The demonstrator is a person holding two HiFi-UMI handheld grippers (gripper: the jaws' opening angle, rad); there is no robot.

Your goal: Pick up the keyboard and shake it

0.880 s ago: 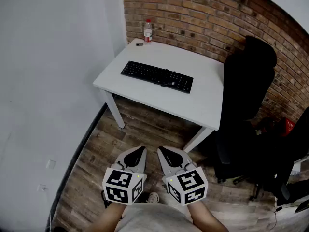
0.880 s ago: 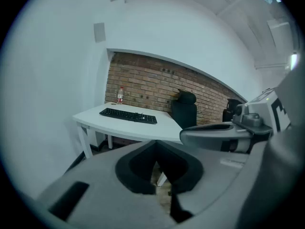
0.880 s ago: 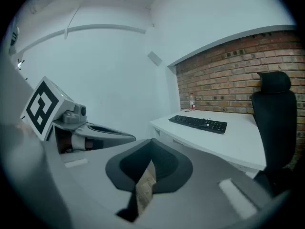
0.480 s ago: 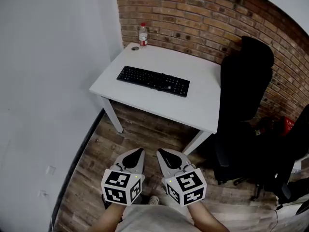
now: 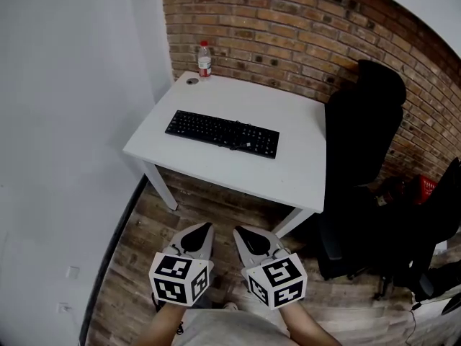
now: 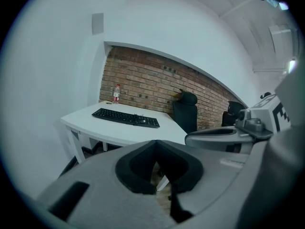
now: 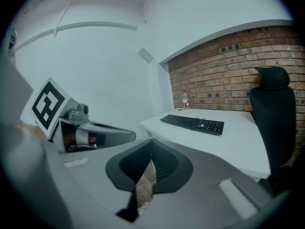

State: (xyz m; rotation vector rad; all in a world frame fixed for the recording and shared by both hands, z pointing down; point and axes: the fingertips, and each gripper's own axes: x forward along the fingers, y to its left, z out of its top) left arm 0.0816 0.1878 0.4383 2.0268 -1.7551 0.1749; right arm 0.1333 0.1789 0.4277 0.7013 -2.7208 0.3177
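While the black keyboard (image 5: 221,134) is lying towards the left edge of the white table (image 5: 299,175), both grippers are hovering side by side over the wooden floor (image 5: 189,202), well apart from it. The left gripper (image 5: 204,228) and the right gripper (image 5: 240,232) are each showing jaws pressed together, pinching nothing.

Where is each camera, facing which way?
Head view: on the person's head, steeply down at table, floor; left tool, right tool, forearms at bottom.
Left gripper view: on the left tool, facing the table over its shut jaws; right tool at right.
Right gripper view: on the right tool, likewise; left tool at left.
Shared: keyboard and bottle.
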